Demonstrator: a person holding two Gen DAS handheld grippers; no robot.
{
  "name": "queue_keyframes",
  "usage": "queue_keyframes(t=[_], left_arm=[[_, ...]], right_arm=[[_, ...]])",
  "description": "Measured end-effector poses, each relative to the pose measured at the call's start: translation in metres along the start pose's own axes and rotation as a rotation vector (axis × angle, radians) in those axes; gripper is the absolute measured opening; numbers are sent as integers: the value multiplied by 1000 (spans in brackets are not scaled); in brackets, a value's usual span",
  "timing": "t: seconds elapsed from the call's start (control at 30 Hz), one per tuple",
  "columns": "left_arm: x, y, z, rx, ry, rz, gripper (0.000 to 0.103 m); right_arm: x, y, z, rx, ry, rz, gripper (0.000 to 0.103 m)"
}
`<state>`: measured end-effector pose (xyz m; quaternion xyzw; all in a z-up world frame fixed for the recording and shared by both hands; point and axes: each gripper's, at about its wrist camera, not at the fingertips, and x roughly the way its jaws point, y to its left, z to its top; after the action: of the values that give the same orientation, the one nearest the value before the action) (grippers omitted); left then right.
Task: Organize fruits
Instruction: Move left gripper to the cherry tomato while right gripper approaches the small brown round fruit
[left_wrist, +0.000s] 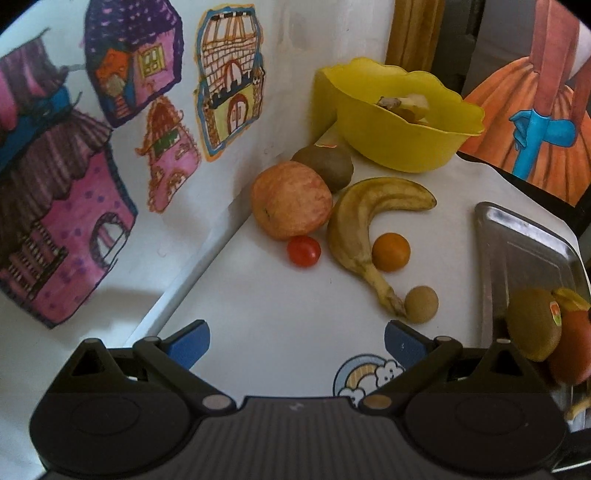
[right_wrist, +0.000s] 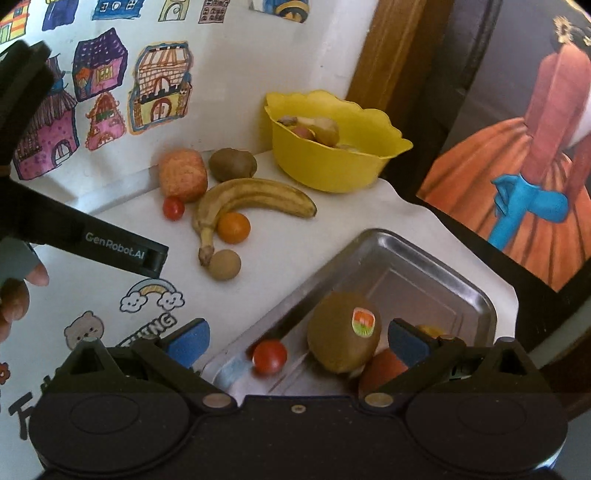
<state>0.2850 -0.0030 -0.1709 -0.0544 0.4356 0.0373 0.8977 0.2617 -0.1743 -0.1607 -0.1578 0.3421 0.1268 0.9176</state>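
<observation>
On the white table lie an apple (left_wrist: 291, 201), a kiwi (left_wrist: 325, 166), a banana (left_wrist: 364, 236), a red cherry tomato (left_wrist: 303, 251), a small orange fruit (left_wrist: 390, 252) and a tan round fruit (left_wrist: 421, 304). My left gripper (left_wrist: 297, 341) is open and empty, short of them. My right gripper (right_wrist: 299, 338) is open above the metal tray (right_wrist: 406, 273). The tray holds a stickered kiwi (right_wrist: 343, 332), a red tomato (right_wrist: 269, 356) and an orange-red fruit (right_wrist: 382, 369). Nothing sits between the right fingers' pads.
A yellow bowl (left_wrist: 399, 122) with scraps stands at the back by the wall. A wall with house drawings (left_wrist: 110, 147) rises on the left. A dark framed painting (right_wrist: 517, 166) stands at the right. The left gripper's body (right_wrist: 122, 251) shows in the right wrist view.
</observation>
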Motion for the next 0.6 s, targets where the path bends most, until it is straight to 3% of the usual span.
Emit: queue_keyframes(t=[0.37, 0.6], left_arm=[[20, 7, 16, -59, 29, -24, 102], [29, 8, 19, -72, 35, -36, 102]], right_arm=[[34, 9, 13, -52, 18, 62, 102], [58, 9, 23, -64, 37, 115, 91]])
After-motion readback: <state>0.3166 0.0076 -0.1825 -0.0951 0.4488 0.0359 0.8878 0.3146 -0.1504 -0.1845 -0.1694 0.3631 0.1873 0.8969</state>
